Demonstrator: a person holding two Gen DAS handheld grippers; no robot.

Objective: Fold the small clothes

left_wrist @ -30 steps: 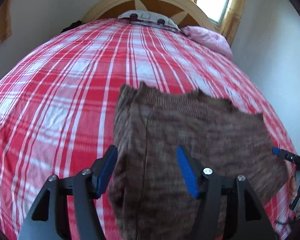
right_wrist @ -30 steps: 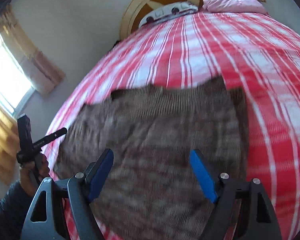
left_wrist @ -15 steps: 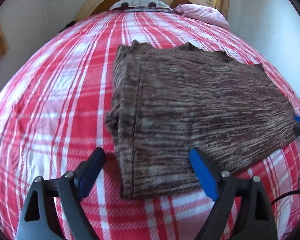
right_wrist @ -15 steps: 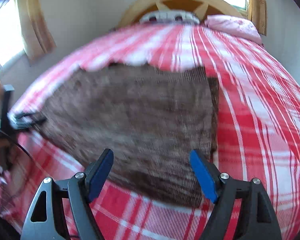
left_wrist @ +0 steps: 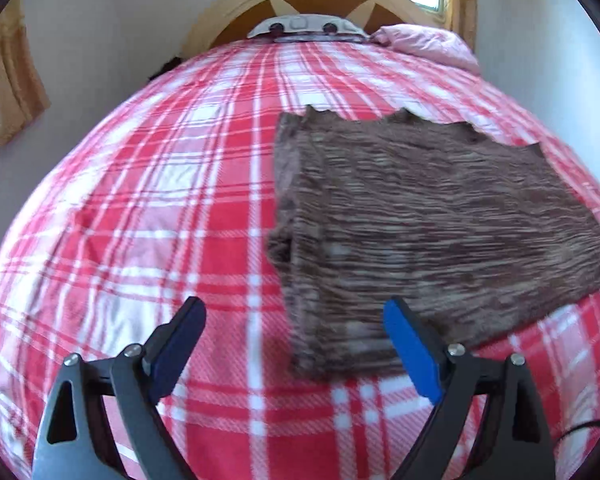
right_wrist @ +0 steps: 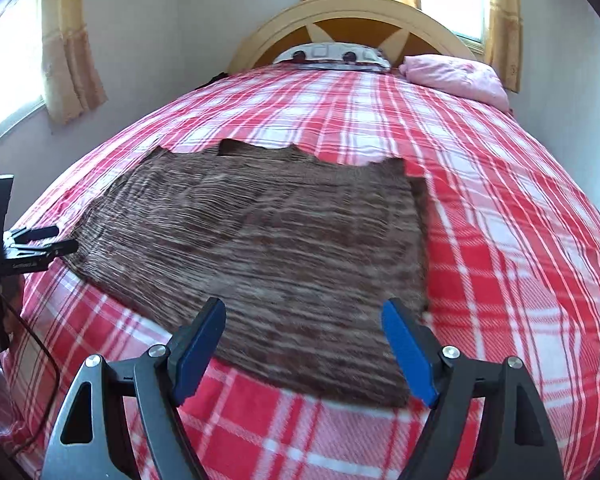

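Observation:
A brown knitted garment (left_wrist: 440, 220) lies flat on the red plaid bed, one side folded over on itself. My left gripper (left_wrist: 294, 308) hovers just short of its near left corner. Its jaws are opening, and only the corner shows between them, with no pad pressing on it. In the right wrist view the garment (right_wrist: 268, 232) spreads ahead of my right gripper (right_wrist: 303, 305), which stands open above the near edge and holds nothing. The left gripper (right_wrist: 24, 248) also shows there, at the garment's left edge.
The plaid bedspread (right_wrist: 520, 240) covers the whole bed. A patterned pillow (right_wrist: 332, 54) and a pink pillow (right_wrist: 456, 76) lie against the arched headboard (right_wrist: 352, 12). Curtained windows flank the bed. A black cable (right_wrist: 32, 344) hangs off the left side.
The left jaws have spread wider and drawn back off the garment, which was up close between them and now lies flat. The right gripper has backed away and rolled level.

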